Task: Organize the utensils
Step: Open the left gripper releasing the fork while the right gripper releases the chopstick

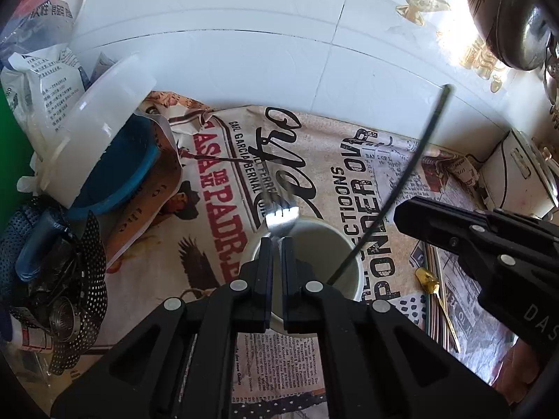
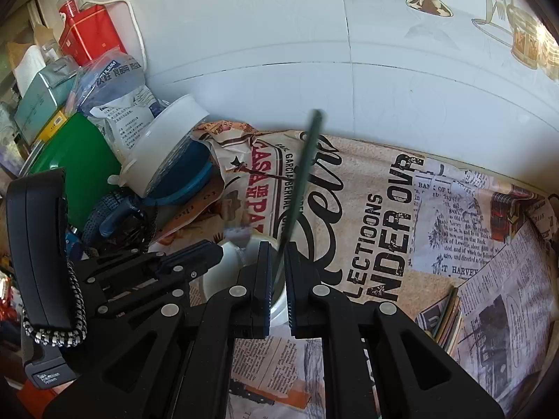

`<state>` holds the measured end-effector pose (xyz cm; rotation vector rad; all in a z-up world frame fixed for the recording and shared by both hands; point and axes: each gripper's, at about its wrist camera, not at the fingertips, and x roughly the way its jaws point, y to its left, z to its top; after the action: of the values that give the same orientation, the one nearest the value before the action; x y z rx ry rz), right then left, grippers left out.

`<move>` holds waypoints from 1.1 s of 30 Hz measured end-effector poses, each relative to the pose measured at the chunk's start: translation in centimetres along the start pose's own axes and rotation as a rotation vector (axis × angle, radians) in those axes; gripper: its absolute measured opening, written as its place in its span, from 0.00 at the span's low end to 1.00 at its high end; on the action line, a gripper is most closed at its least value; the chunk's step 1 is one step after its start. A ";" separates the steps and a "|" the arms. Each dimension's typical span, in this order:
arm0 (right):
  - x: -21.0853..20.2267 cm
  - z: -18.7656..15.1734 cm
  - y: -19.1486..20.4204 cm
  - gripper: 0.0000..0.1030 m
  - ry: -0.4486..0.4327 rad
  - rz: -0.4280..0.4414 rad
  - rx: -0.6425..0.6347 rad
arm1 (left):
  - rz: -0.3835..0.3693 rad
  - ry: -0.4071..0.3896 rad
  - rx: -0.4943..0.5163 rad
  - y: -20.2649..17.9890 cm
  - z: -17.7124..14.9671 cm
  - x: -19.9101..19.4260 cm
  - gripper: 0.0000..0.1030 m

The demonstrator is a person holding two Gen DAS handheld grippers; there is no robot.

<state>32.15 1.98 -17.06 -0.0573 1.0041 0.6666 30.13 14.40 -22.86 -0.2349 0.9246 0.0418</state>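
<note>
A cream mug (image 1: pixel 344 276) stands on the newspaper-print cloth (image 1: pixel 356 160). My left gripper (image 1: pixel 277 244) is shut on a silver fork (image 1: pixel 281 218), held tines-up just over the mug's near rim. A thin dark green utensil handle (image 1: pixel 415 160) leans out of the mug toward the right. In the right wrist view, my right gripper (image 2: pixel 278 248) is shut on this dark green handle (image 2: pixel 302 181), above the mug (image 2: pixel 227 262). The right gripper's body (image 1: pixel 489 241) shows at the right of the left wrist view.
A gold spoon (image 1: pixel 436 300) and a stack of thin sticks lie right of the mug. A white tub (image 1: pixel 94 129) over a blue bowl (image 1: pixel 118 171), packets, a perforated black basket (image 1: pixel 63 279) and a red tin (image 2: pixel 87 31) crowd the left. A tiled wall rises behind.
</note>
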 end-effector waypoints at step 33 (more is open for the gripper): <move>-14.4 -5.2 -8.0 0.39 -0.176 -0.101 -0.030 | 0.017 -0.220 0.011 -11.9 -1.7 -10.6 0.58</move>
<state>27.34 -13.31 -10.49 -0.0738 0.8171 0.5836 24.00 3.11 -13.23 -0.2075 0.7073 0.0762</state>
